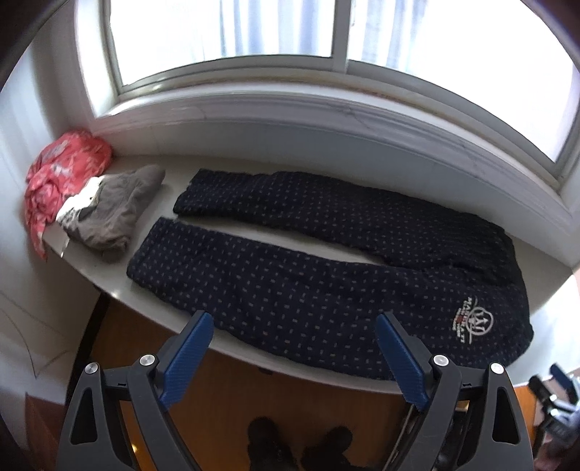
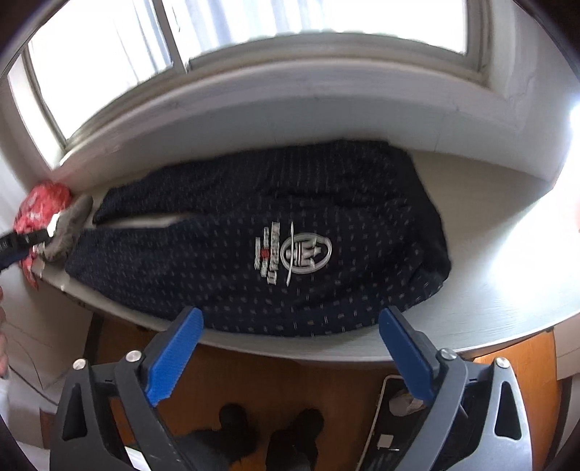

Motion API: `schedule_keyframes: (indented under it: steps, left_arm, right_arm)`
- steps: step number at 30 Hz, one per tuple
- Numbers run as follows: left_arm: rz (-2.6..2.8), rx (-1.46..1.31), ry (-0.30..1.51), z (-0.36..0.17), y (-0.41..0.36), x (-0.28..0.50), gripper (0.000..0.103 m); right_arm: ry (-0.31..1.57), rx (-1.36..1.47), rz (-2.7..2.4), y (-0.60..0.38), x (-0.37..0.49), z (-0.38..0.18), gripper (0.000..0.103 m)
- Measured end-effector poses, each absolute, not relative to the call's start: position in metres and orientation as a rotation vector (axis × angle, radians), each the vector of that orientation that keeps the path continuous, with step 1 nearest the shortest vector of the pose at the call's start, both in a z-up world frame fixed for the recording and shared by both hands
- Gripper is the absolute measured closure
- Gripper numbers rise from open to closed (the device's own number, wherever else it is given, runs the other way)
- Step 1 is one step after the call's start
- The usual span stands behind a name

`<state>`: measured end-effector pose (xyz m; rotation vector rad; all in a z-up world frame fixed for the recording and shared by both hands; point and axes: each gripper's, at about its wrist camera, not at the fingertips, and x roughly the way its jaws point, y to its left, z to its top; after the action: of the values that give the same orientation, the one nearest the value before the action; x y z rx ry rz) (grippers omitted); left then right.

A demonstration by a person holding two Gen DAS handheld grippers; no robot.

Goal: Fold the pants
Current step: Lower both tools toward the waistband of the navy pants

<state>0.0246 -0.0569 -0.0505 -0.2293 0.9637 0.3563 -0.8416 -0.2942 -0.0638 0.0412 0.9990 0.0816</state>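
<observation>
Left wrist view: the pants (image 1: 326, 253), dark blue with a pale dotted pattern, lie flat along a white ledge (image 1: 119, 286) under a window (image 1: 232, 32). The two legs run side by side toward the left with a narrow gap between them; the waist end, marked by a stitched logo (image 1: 471, 320), sits at the right. Laid out open like this, the near leg can be lifted over the far one along the gap. The left gripper (image 1: 293, 331) hovers above the front edge of the near leg, jaws spread wide and empty, each blue finger (image 1: 192, 355) clear of the cloth. A grey garment (image 1: 116, 210) and a red patterned cloth (image 1: 61, 174) are heaped at the far left end, out of the way of the fold.

Right wrist view: the right gripper (image 2: 290, 326) is poised over the waist end near the logo (image 2: 293, 251), jaws likewise wide and holding nothing. One tool is stationed at each part of the near edge, probably so that both can pinch it and carry it over together. No fold appears made yet. Shoes (image 2: 275, 431) show on the wooden floor below.
</observation>
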Motion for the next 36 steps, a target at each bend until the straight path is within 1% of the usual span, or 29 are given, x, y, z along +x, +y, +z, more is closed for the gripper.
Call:
schedule_keyframes:
  steps: [8,15,17,18,23,25,27,30,31,32,33,35,36]
  left_arm:
    - [0.437,-0.283,1.007,-0.08,-0.042,0.015,0.011]
    - [0.467,-0.353,1.073,-0.116,-0.014,0.017,0.011]
    - [0.471,-0.363,1.093,-0.126,-0.006,0.019,0.011]
    - [0.472,-0.369,1.098,-0.128,-0.002,0.02,0.011]
    - [0.48,-0.403,1.115,-0.14,0.019,0.025,0.011]
    - [0.479,-0.425,1.116,-0.144,0.025,0.026,0.011]
    - [0.477,-0.44,1.122,-0.149,0.029,0.028,0.011]
    - [0.464,-0.47,1.141,-0.159,0.031,0.031,0.011]
    - [0.46,-0.481,1.146,-0.162,0.033,0.032,0.011]
    - [0.455,-0.49,1.15,-0.165,0.034,0.033,0.011]
    - [0.45,-0.497,1.155,-0.167,0.034,0.034,0.011]
    - [0.441,-0.511,1.16,-0.172,0.037,0.037,0.011]
    - [0.431,-0.521,1.162,-0.174,0.038,0.038,0.011]
  right_arm:
    - [1.084,0.029,0.198,-0.288,-0.819,-0.106,0.011]
    - [1.168,-0.059,0.208,-0.266,-0.799,-0.145,0.011]
    - [1.196,-0.07,0.2,-0.262,-0.793,-0.155,0.018]
    - [1.209,-0.072,0.196,-0.261,-0.791,-0.157,0.019]
    - [1.253,-0.137,0.181,-0.253,-0.781,-0.168,0.021]
    - [1.28,-0.219,0.174,-0.247,-0.781,-0.176,0.022]
    - [1.264,-0.299,0.175,-0.239,-0.784,-0.178,0.023]
    - [1.274,-0.294,0.185,-0.241,-0.786,-0.174,0.026]
    - [1.277,-0.298,0.189,-0.241,-0.785,-0.174,0.029]
    - [1.282,-0.296,0.188,-0.243,-0.784,-0.172,0.037]
    - [1.286,-0.293,0.183,-0.245,-0.783,-0.169,0.042]
    - [1.293,-0.286,0.179,-0.251,-0.772,-0.162,0.061]
    - [1.302,-0.274,0.18,-0.257,-0.767,-0.157,0.065]
